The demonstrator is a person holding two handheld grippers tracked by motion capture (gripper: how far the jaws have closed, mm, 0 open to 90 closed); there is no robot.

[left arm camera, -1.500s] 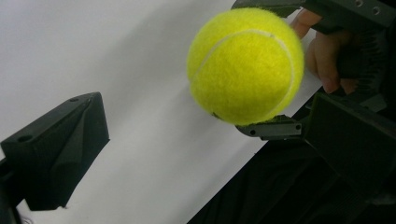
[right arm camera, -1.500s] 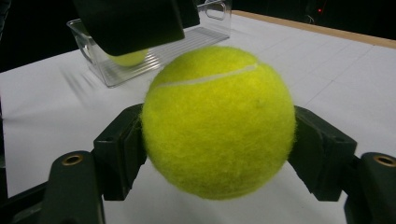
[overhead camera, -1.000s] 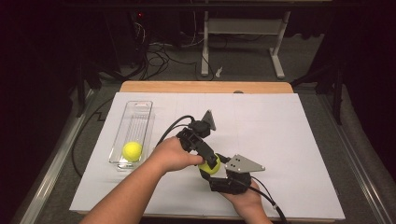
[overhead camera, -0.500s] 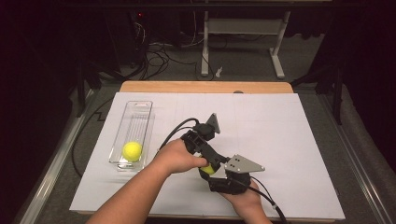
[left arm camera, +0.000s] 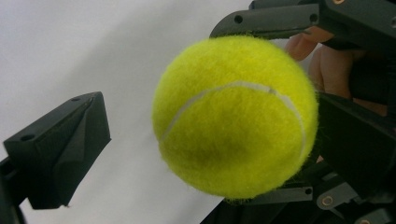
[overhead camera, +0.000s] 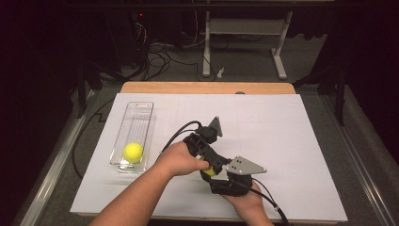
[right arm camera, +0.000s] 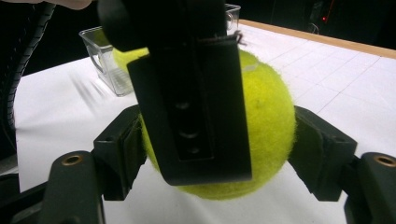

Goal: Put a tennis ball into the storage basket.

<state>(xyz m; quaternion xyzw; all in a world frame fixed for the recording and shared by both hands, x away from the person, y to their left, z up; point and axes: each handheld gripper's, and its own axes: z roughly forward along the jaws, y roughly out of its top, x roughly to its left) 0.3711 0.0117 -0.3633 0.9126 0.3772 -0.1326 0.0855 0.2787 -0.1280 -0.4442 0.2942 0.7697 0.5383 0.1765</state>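
Note:
A yellow tennis ball (right arm camera: pixel 266 116) sits pinched between the two jaws of my right gripper (right arm camera: pixel 219 154), which is shut on it just above the white table sheet. In the high view the ball (overhead camera: pixel 210 172) peeks out between the two hands near the table's front centre. My left gripper (overhead camera: pixel 207 157) reaches in from the left and straddles the same ball (left arm camera: pixel 233 116). It is open: one jaw stands well clear of the ball, the other lies close beside it. One left jaw crosses the ball's face in the right gripper view.
A clear plastic tray (overhead camera: pixel 137 112) lies at the left of the sheet with a second tennis ball (overhead camera: pixel 133 152) at its near end. The wooden table edge (overhead camera: pixel 207 87) runs along the back. Cables trail from both grippers.
My left gripper has moved slightly right and toward the right gripper, closing in around the held ball, which now shows less from above. The right hand has stayed put.

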